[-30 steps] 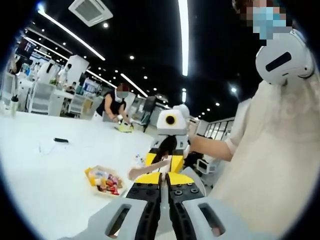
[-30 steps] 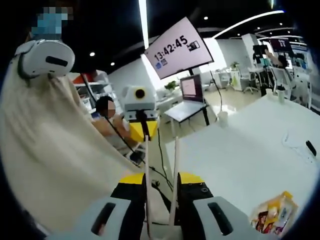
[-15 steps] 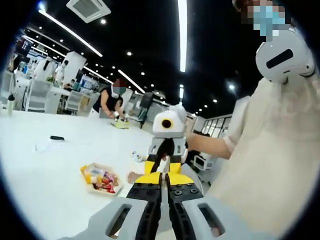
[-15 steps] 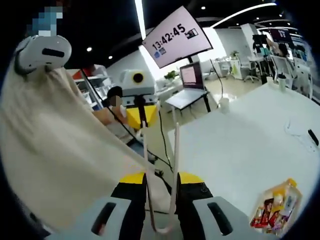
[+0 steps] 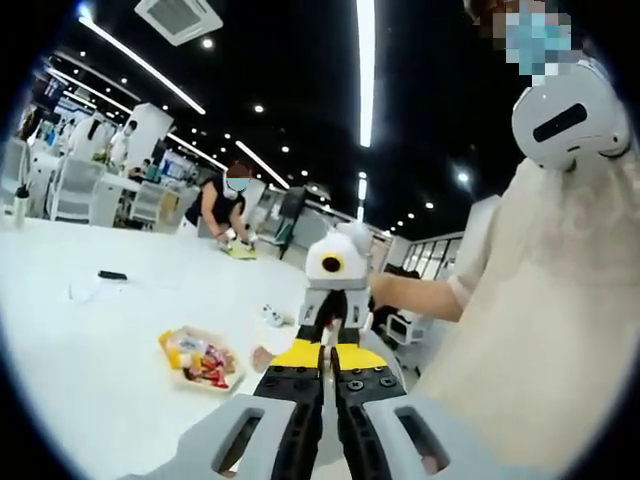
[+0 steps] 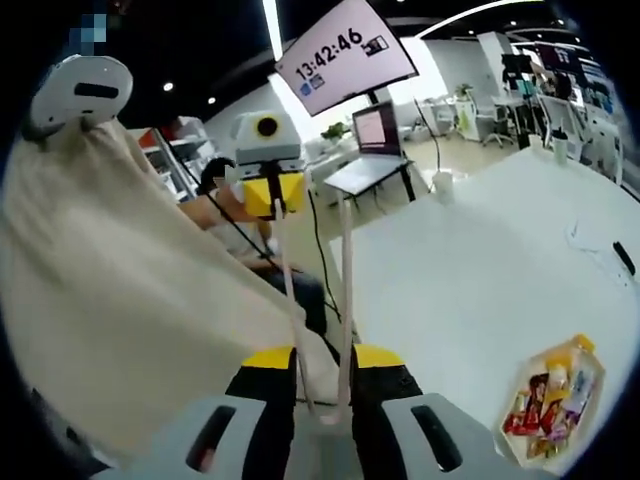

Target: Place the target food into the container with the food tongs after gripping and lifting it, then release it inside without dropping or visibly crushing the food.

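Note:
My right gripper (image 6: 322,358) is shut on a pair of white food tongs (image 6: 345,260), whose two arms run up and away between its yellow-tipped jaws. In the left gripper view the right gripper (image 5: 333,300) faces me, with a pale tong tip (image 5: 262,355) sticking out to its left. A shallow container (image 5: 166,342) of wrapped snacks lies on the white table (image 5: 90,340) just left of that tip. It also sits at the lower right of the right gripper view as the container (image 6: 585,347). My left gripper (image 5: 322,352) is shut and empty; it appears as the left gripper (image 6: 266,150) beyond the tongs.
The person holding the grippers, in cream clothing (image 5: 540,330), stands close on one side. A black object (image 5: 112,275) and a small item (image 5: 270,317) lie on the table. Beyond the table edge stand a laptop (image 6: 375,135), a clock screen (image 6: 345,55) and a cup (image 6: 443,185).
Both views have shifted slightly with the hands. In the right gripper view the tongs reach higher toward the left gripper. Both grippers keep their state.

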{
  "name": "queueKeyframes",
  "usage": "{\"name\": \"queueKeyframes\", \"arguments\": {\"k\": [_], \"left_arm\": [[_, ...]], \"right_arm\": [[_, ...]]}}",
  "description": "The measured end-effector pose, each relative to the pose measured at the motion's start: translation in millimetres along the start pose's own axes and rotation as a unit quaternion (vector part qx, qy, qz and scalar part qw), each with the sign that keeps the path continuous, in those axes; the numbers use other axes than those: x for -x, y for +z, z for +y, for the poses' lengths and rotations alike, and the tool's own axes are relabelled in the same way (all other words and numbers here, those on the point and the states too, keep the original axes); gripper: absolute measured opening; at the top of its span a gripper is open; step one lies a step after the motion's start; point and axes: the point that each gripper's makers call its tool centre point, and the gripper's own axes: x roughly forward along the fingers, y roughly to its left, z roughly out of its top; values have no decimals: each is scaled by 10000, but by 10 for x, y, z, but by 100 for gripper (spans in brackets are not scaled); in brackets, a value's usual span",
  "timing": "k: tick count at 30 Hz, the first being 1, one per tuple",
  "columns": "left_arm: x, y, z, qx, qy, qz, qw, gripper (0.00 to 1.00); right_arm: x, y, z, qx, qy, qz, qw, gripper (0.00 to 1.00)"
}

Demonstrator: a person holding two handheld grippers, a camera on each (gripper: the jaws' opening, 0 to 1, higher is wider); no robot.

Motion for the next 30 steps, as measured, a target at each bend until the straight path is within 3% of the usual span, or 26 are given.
{"name": "queueKeyframes", "arguments": {"k": [9,12,15,21,30], "left_arm": [[28,-17,17,36,34,30,10000,0],[64,-14,53,71,79,-7,9999,0],[48,-32,50,104,60,0,9999,0],[-52,-171,101,202,75,292,9993,0],[-193,-351,229,150,144,772,9968,0]], "right_arm": [[50,-91,-45,-63,-132,76,9999,17],[111,-77,-35,-137,-169,-86,9997,17],[91,-85,-51,-104,-240,-41,9996,17],[82,-228,-188,-60,-534,350,9979,16],[183,-410,-329,-281,-940,604,9933,17]]}}
